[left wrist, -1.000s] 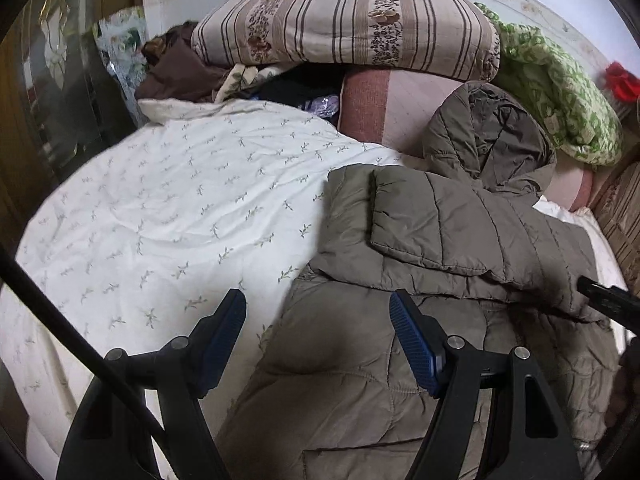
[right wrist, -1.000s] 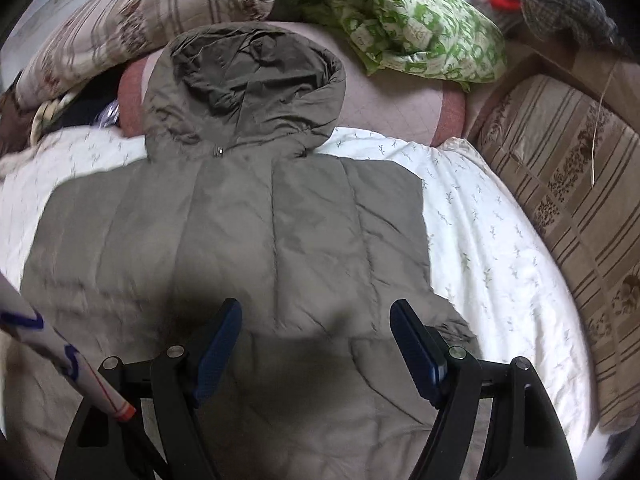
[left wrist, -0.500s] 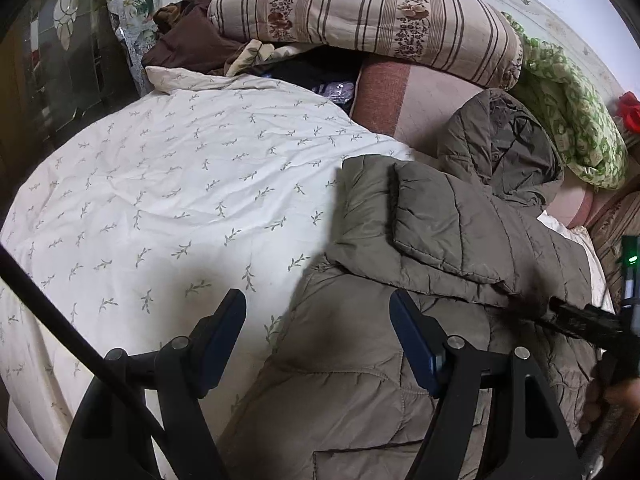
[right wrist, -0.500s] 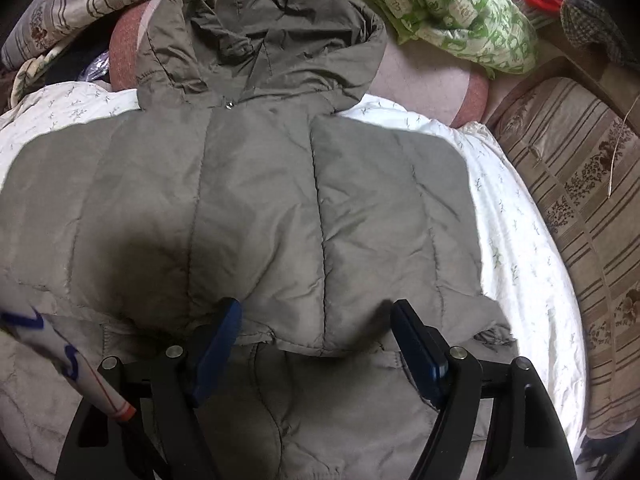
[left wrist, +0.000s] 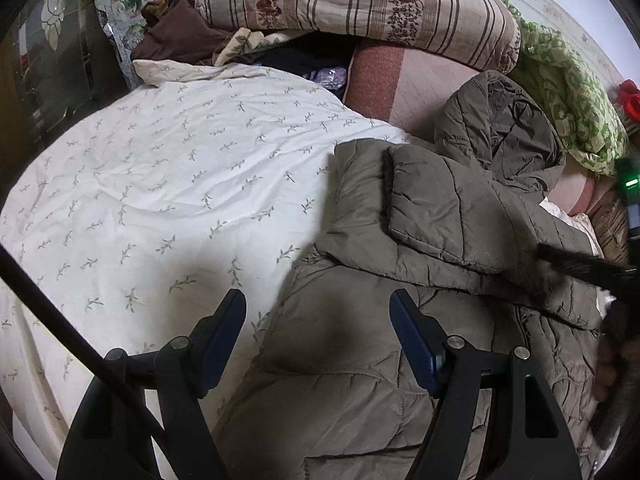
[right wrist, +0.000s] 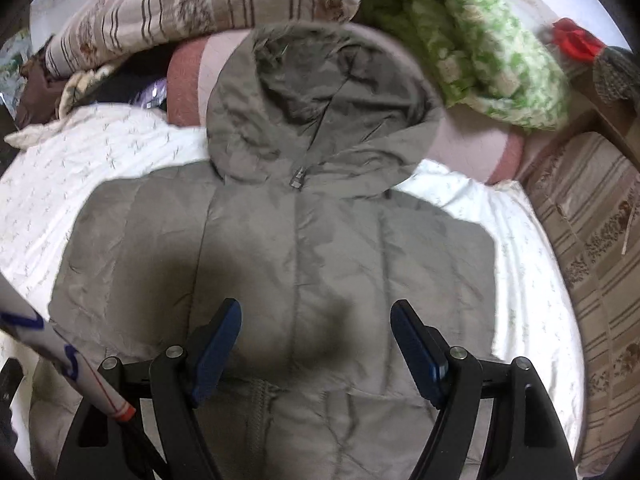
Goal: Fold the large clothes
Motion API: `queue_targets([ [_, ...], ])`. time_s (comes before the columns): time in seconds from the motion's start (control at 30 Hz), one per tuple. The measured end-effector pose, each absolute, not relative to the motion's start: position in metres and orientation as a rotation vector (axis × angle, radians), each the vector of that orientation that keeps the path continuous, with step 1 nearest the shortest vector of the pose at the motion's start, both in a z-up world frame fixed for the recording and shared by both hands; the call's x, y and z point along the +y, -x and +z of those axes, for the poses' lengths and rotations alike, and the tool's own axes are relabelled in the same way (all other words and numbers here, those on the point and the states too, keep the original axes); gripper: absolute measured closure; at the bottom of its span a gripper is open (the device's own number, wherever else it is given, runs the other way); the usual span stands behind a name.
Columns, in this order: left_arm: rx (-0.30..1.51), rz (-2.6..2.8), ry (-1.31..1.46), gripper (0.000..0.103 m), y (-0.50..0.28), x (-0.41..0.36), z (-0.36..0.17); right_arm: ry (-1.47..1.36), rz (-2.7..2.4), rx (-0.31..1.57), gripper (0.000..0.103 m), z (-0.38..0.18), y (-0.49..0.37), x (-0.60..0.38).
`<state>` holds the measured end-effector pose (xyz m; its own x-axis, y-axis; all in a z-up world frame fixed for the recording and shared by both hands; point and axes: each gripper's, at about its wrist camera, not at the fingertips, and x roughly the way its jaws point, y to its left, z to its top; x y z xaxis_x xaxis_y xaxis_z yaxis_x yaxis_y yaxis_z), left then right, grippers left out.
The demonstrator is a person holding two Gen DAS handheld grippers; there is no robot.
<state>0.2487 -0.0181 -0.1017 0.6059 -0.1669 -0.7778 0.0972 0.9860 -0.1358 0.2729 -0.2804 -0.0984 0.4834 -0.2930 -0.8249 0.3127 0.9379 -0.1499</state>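
An olive-grey quilted hooded jacket [right wrist: 320, 248] lies flat on the white leaf-print quilt [left wrist: 160, 184], its hood [right wrist: 316, 108] toward the pillows. In the left wrist view both sleeves are folded across the jacket [left wrist: 440, 220]. My left gripper [left wrist: 318, 312] hovers open over the jacket's left edge, nothing between its fingers. My right gripper [right wrist: 316, 320] hovers open above the jacket's middle, also empty. A black finger of the right gripper [left wrist: 580, 264] and a hand [left wrist: 608, 368] show at the right edge of the left wrist view.
A striped pillow [left wrist: 360, 4], a pink cushion [left wrist: 400, 84] and a green patterned blanket [left wrist: 568, 100] are piled at the head of the bed. Brown clothes [left wrist: 176, 36] lie at the far left. Striped bedding [right wrist: 592, 264] borders the quilt [right wrist: 100, 160] on the right.
The right gripper's view has shifted and drawn back over the jacket, the hood now lower in its frame. The left gripper has turned slightly, otherwise staying put. Both stay open.
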Motion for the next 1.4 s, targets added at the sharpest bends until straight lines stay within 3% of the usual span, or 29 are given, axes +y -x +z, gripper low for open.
queue_targets([
  [0.13,0.914,-0.183,0.085,0.030,-0.249,-0.021,-0.103,-0.086,-0.391,1.085,0.019,-0.139,-0.290,-0.290],
  [0.27,0.905,-0.204,0.078,0.030,-0.250,-0.026,-0.101,-0.088,-0.378,1.090,0.014,-0.138,-0.291,-0.296],
  [0.73,0.922,-0.214,0.093,0.030,-0.259,-0.030,-0.105,-0.110,-0.357,0.947,0.014,-0.069,-0.292,-0.310],
  [1.4,0.980,-0.192,0.078,0.030,-0.290,-0.032,-0.122,-0.409,-0.395,0.778,0.013,0.007,-0.453,-0.335],
])
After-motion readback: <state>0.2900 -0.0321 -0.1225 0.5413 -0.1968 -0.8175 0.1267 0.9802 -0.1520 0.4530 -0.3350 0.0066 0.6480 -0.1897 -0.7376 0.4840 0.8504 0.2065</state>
